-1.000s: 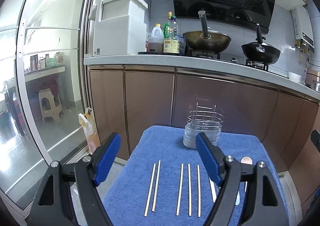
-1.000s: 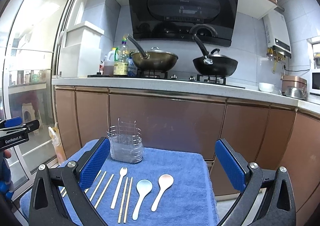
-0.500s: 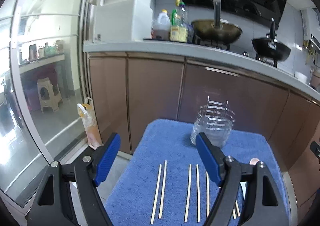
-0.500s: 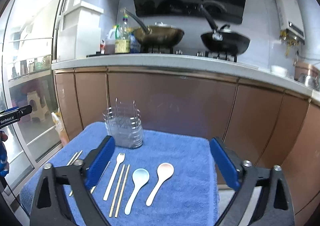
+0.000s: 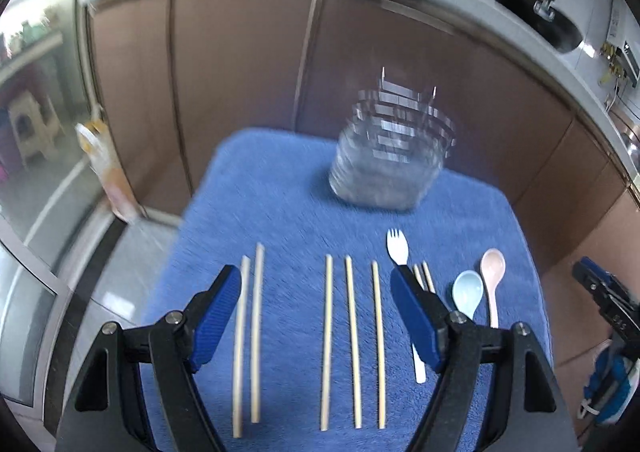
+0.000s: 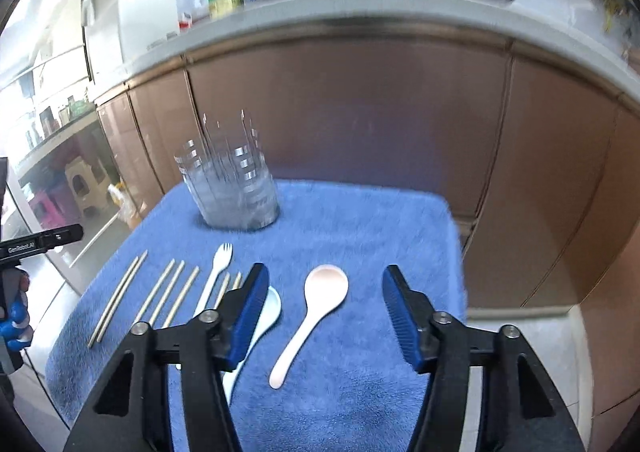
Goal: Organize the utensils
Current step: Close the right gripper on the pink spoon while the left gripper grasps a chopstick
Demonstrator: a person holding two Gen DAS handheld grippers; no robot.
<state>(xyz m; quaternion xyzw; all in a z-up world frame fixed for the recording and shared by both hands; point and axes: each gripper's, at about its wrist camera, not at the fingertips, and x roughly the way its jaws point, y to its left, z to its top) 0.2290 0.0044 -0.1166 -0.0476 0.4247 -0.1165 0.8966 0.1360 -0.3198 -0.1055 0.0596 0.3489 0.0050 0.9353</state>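
On blue towel (image 6: 360, 219) | wire utensil holder (image 6: 230, 187) upright | contents blurred

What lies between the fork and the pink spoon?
Two chopsticks and the blue spoon lie between the fork and the pink spoon, clearest in the left wrist view.

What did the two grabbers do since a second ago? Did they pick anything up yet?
Both tipped down and came closer to the blue towel. The right gripper narrowed its jaws and is closing around the pink spoon, not touching it. The left gripper stayed open over the chopsticks. Nothing is picked up. The fork, blue spoon and wire holder haven't moved.
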